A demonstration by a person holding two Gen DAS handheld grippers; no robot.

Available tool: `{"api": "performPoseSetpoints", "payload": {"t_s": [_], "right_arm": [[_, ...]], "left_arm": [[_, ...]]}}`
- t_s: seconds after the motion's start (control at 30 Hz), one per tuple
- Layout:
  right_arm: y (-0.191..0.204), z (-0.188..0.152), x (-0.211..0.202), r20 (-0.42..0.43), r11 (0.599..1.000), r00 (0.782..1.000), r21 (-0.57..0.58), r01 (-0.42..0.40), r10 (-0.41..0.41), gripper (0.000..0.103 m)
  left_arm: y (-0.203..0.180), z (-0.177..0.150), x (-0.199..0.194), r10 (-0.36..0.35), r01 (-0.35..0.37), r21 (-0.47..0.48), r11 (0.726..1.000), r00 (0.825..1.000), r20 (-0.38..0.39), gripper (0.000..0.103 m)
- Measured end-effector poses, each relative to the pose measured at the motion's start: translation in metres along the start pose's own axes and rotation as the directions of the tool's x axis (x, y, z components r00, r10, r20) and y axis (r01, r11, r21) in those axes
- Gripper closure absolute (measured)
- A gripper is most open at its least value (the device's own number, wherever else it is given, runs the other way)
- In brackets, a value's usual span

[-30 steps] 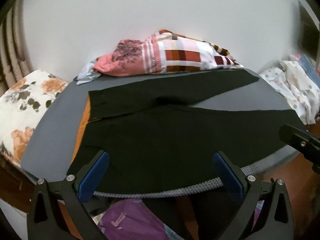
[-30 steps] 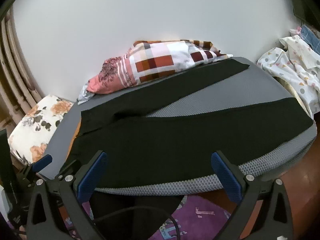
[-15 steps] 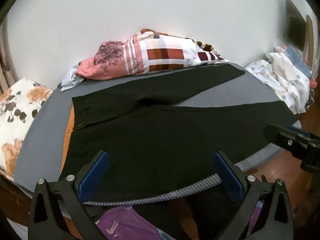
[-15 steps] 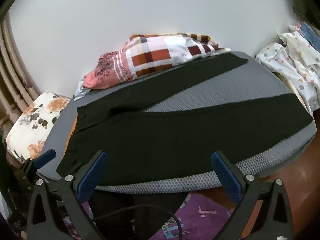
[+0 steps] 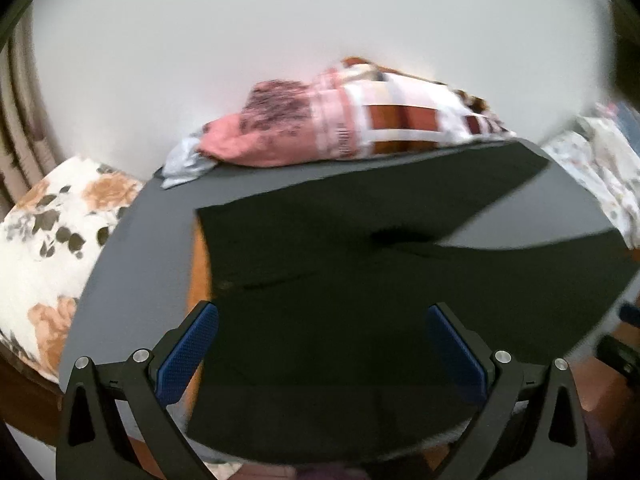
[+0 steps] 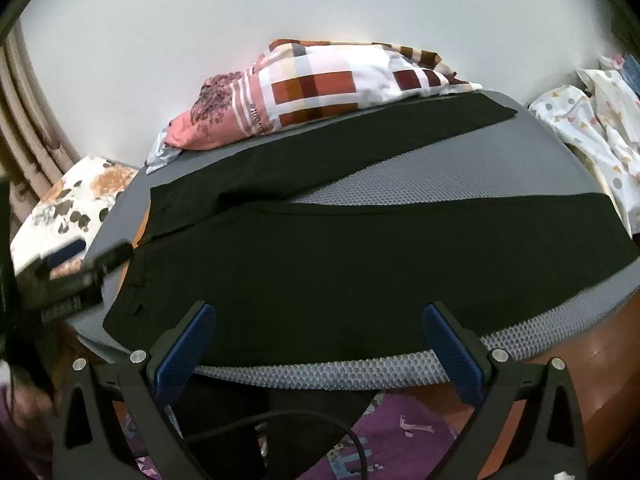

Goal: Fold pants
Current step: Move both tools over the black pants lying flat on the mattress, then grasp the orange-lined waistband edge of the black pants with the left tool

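Note:
Black pants [image 6: 360, 256] lie spread flat on a grey mat [image 6: 480, 176], waist at the left and the two legs fanning apart to the right. They also show in the left wrist view [image 5: 360, 288]. My left gripper [image 5: 320, 344] is open and empty, low over the waist end of the pants. It shows at the left edge of the right wrist view [image 6: 68, 272]. My right gripper [image 6: 318, 344] is open and empty, hovering just off the mat's near edge in front of the near leg.
A plaid pillow [image 6: 332, 84] lies along the far edge by the white wall. A floral cushion [image 5: 48, 240] sits left of the mat. Patterned white cloth [image 6: 592, 128] is heaped at the right. Purple fabric [image 6: 392, 436] lies on the floor below.
My left gripper has moved forward and left, closer over the waist end of the pants. My right gripper has barely moved. Both stay open.

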State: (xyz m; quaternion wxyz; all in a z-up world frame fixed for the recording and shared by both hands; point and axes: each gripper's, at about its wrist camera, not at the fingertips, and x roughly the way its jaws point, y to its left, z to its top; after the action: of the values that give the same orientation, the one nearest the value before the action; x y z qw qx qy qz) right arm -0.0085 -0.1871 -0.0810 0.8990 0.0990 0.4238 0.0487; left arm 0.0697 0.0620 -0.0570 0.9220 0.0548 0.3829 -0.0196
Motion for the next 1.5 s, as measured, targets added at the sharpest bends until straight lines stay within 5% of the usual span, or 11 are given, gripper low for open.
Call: {"api": "performPoseSetpoints", "payload": {"t_s": [0.27,0.47,0.7,0.87,0.97,1.23,1.3,1.4,1.5], "right_arm": [[-0.003,0.002,0.022,-0.068,1.0,0.998,0.024,-0.008,0.009,0.0],[-0.002,0.001,0.039,-0.117,1.0,0.993,0.025,-0.006,0.009,0.0],[-0.005,0.002,0.063,-0.188,0.999,0.982,0.041,0.016,-0.009,0.0],[-0.006,0.002,0.079,-0.238,0.999,0.971,0.047,0.023,-0.011,0.0],[-0.006,0.0,0.084,-0.258,0.998,0.966,0.049,0.027,-0.014,0.0],[-0.002,-0.003,0.091,-0.282,0.999,0.959,0.041,0.036,-0.023,0.0],[-0.001,-0.004,0.091,-0.282,0.999,0.959,0.04,0.037,-0.025,0.0],[-0.003,-0.004,0.09,-0.281,0.998,0.959,0.045,0.039,-0.025,0.0],[-0.003,-0.002,0.093,-0.283,0.998,0.959,0.045,0.039,-0.025,0.0]], "left_arm": [[0.129,0.025,0.077,-0.016,0.01,-0.072,0.997,0.996,-0.082,0.0],[0.193,0.042,0.15,-0.176,0.148,-0.166,0.975,0.97,-0.168,0.004],[0.21,0.072,0.214,-0.229,0.2,-0.156,0.967,0.953,-0.2,0.004],[0.219,0.08,0.258,-0.339,0.285,-0.221,0.933,0.902,-0.268,0.031],[0.213,0.08,0.271,-0.298,0.26,-0.161,0.952,0.907,-0.299,0.031],[0.209,0.089,0.278,-0.306,0.282,-0.123,0.952,0.909,-0.283,0.033],[0.209,0.087,0.275,-0.41,0.387,-0.137,0.912,0.876,-0.255,0.042],[0.221,0.085,0.275,-0.371,0.334,-0.18,0.925,0.897,-0.242,0.079],[0.236,0.081,0.276,-0.404,0.344,-0.261,0.902,0.886,-0.226,0.087]]}}
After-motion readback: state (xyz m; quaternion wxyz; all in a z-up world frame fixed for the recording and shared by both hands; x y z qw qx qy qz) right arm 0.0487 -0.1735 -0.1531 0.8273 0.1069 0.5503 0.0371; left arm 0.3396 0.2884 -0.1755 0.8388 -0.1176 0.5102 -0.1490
